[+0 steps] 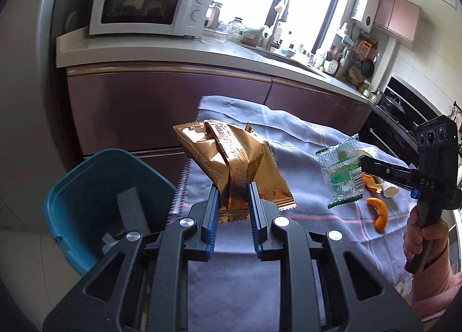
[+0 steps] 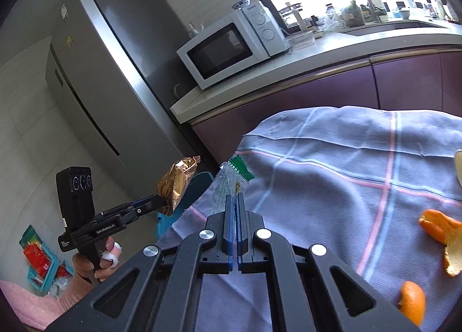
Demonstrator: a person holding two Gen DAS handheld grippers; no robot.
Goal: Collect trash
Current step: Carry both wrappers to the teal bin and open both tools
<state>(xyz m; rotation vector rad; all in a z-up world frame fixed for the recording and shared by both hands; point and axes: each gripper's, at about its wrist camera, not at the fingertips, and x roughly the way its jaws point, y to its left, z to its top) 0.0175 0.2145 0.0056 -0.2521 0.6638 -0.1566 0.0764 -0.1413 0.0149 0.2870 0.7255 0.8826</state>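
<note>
My left gripper [image 1: 232, 196] is shut on gold snack wrappers [image 1: 231, 155] and holds them above the cloth-covered table [image 1: 288, 135], just right of the blue trash bin [image 1: 72, 187]. They also show in the right wrist view [image 2: 173, 184], held by the left gripper [image 2: 161, 202]. My right gripper [image 2: 234, 202] is shut on a clear green-printed wrapper [image 2: 228, 181], lifted over the table's left edge. The right gripper [image 1: 361, 163] and its wrapper [image 1: 340, 170] show in the left wrist view. Orange peels [image 1: 379, 212] [image 2: 441, 231] lie on the cloth.
The bin holds a dark flat piece [image 1: 131, 210]. A white tube-like item [image 1: 389, 190] lies by the peels. A counter with a microwave [image 1: 150, 4] runs behind the table, and a fridge [image 2: 109, 72] stands at its end. A blue crate [image 2: 40, 259] sits on the floor.
</note>
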